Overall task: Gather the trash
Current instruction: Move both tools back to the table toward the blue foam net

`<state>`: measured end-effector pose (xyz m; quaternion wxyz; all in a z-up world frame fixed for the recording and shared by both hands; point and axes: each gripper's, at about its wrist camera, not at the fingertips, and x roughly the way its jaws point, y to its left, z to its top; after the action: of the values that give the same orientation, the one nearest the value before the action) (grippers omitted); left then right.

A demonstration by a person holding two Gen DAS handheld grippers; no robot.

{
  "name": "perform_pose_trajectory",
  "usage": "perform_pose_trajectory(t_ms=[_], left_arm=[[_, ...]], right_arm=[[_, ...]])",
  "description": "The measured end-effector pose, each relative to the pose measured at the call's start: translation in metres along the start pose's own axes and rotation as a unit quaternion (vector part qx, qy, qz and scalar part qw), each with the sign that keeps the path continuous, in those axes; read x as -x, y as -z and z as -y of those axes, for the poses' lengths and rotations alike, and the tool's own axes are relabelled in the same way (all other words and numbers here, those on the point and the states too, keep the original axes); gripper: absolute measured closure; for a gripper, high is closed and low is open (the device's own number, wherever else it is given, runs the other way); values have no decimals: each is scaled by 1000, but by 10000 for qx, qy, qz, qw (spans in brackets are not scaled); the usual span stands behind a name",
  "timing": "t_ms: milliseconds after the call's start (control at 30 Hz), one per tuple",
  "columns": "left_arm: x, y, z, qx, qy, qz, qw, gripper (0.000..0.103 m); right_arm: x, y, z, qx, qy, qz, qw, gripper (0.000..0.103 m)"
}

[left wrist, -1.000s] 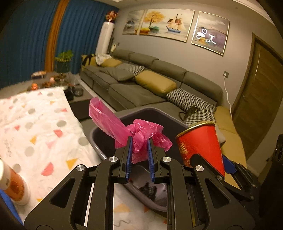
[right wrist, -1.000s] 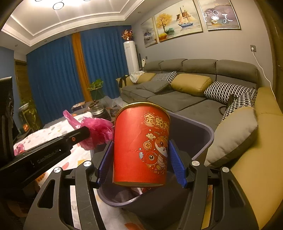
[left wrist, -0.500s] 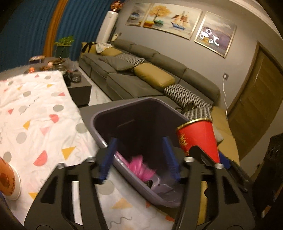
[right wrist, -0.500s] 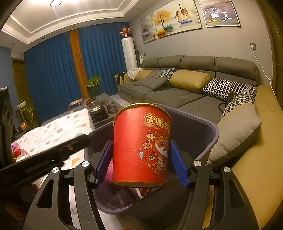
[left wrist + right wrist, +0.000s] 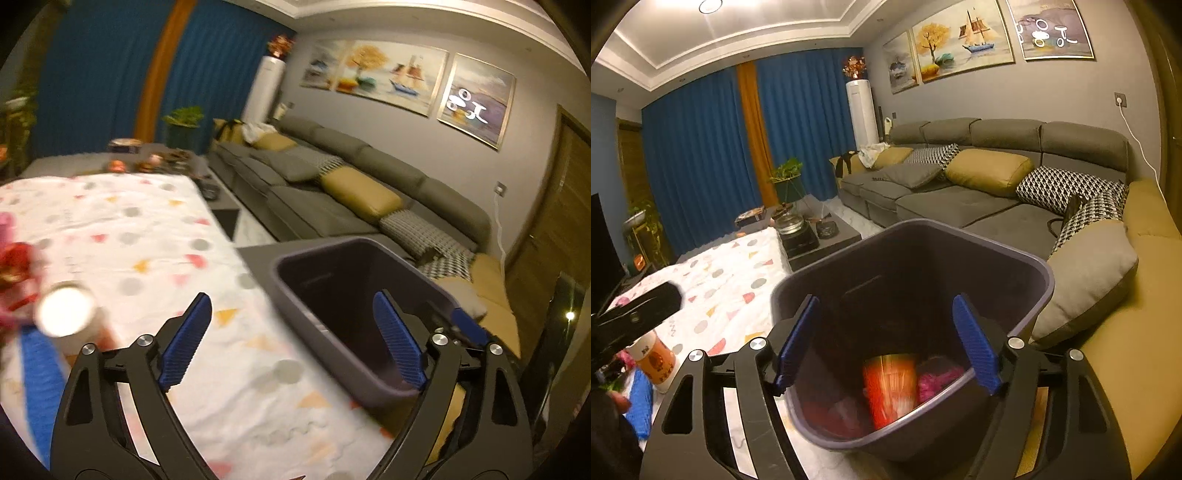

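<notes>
A dark grey trash bin (image 5: 1027,258) stands at the table's end beside the sofa. Inside it a red paper cup (image 5: 890,387), blurred as it drops, lies next to a crumpled pink plastic bag (image 5: 936,378). My right gripper (image 5: 886,343) hangs over the bin's mouth, its jaws opening with nothing pressed between the pads. My left gripper (image 5: 291,339) is over the patterned tablecloth (image 5: 147,236) just left of the bin (image 5: 332,354), jaws opening wide and empty. An orange-and-white cup (image 5: 655,360) and a blurred red wrapper (image 5: 16,266) sit on the table at the left.
A blue pad (image 5: 641,402) lies by the orange cup. A low dark table (image 5: 812,236) with pots stands past the cloth. The grey sofa with cushions (image 5: 990,173) runs along the right wall, close behind the bin. The left gripper's arm (image 5: 635,310) crosses the right wrist view.
The left gripper let the pink bag fall into the bin, opened wide and swung left over the table. The right gripper opened and the red cup dropped into the bin.
</notes>
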<state>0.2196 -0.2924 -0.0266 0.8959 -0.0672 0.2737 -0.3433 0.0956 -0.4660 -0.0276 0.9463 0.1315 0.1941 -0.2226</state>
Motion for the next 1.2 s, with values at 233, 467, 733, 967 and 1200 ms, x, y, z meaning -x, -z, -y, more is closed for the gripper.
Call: perform_pose_trajectory(t_ms=[233, 467, 733, 967, 1200], left_arm=[[63, 12, -31, 57, -889, 370, 9953, 10], [111, 30, -65, 115, -1534, 491, 9869, 8], [169, 44, -111, 339, -2321, 763, 9691, 8], [219, 57, -149, 596, -2863, 926, 9518, 8], [248, 66, -175, 783, -3148, 1036, 9402, 8]], right_arm=[[34, 8, -24, 236, -170, 245, 9993, 30], [71, 16, -49, 304, -467, 449, 9974, 30], [91, 34, -91, 520, -956, 303, 9936, 29], [93, 56, -144, 898, -1484, 12, 9848, 29], [85, 80, -196, 1360, -1898, -418, 9715, 30]])
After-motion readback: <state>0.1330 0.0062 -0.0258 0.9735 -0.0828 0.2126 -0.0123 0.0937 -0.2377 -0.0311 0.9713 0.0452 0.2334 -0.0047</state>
